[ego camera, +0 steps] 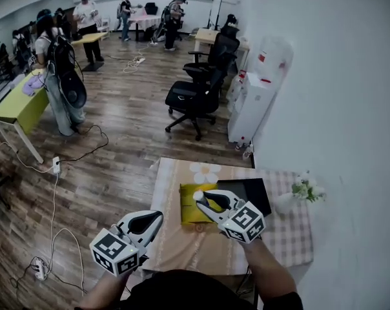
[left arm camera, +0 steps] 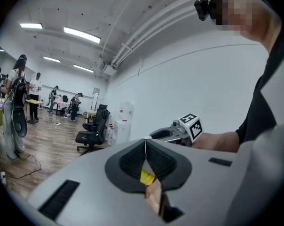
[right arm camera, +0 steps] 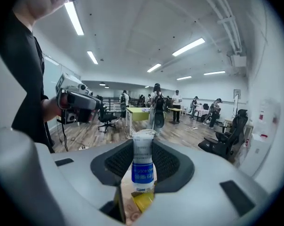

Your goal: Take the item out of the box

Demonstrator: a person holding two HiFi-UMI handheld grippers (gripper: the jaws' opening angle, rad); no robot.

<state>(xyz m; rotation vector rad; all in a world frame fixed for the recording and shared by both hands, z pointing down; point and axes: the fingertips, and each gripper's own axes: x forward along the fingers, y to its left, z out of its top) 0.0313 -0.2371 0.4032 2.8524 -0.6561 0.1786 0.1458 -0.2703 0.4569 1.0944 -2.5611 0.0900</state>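
Observation:
A small white tube with a blue label (right arm camera: 143,163) stands upright between the pads of my right gripper (right arm camera: 143,144), which is shut on it. In the head view that right gripper (ego camera: 201,197) hovers above the open yellow box (ego camera: 190,210) on the table (ego camera: 182,245); the tube itself is hard to make out there. My left gripper (ego camera: 157,217) hangs off the table's near left corner, and in its own view the left gripper (left arm camera: 145,142) has its jaws closed tip to tip with nothing in them. The right gripper (left arm camera: 153,134) shows just beyond it.
A black lid (ego camera: 250,191) lies beside the box, and a small vase of flowers (ego camera: 303,191) stands at the table's right, by the white wall. Beyond the table are an office chair (ego camera: 198,92), a water dispenser (ego camera: 253,102), floor cables (ego camera: 55,165) and several people.

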